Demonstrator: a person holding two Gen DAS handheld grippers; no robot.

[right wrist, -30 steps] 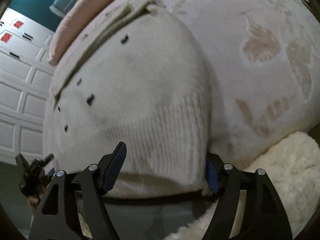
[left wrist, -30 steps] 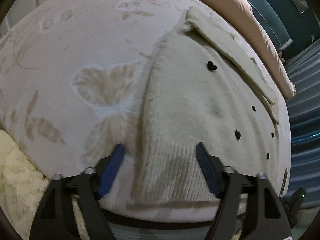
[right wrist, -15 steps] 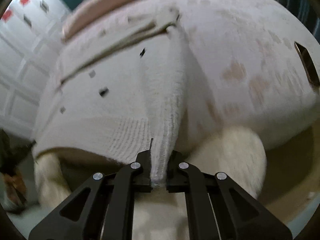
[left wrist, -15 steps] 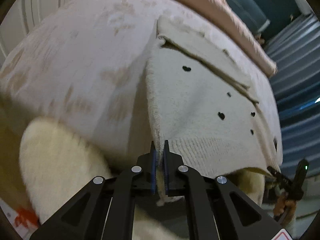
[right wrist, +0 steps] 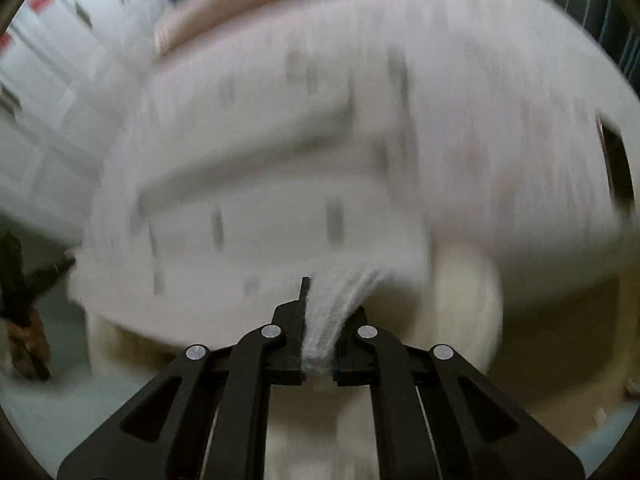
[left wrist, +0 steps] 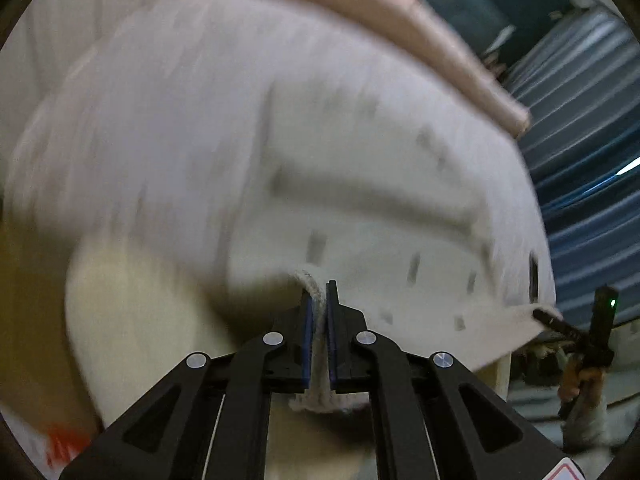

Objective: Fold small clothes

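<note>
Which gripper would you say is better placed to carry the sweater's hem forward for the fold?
Neither clearly: the left gripper and right gripper are each shut on a corner of the sweater hem, so both should probably move together.

Blurry frames: pale bedspread (left wrist: pixel 160 128), pink pillow (left wrist: pixel 380 28) at far edge, cream fluffy rug (left wrist: pixel 132 320) below, white cabinet doors (right wrist: pixel 52 92).

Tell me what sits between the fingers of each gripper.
The cream sweater's ribbed hem: one corner pinched in the left gripper in the left wrist view, the other in the right gripper in the right wrist view.
</note>
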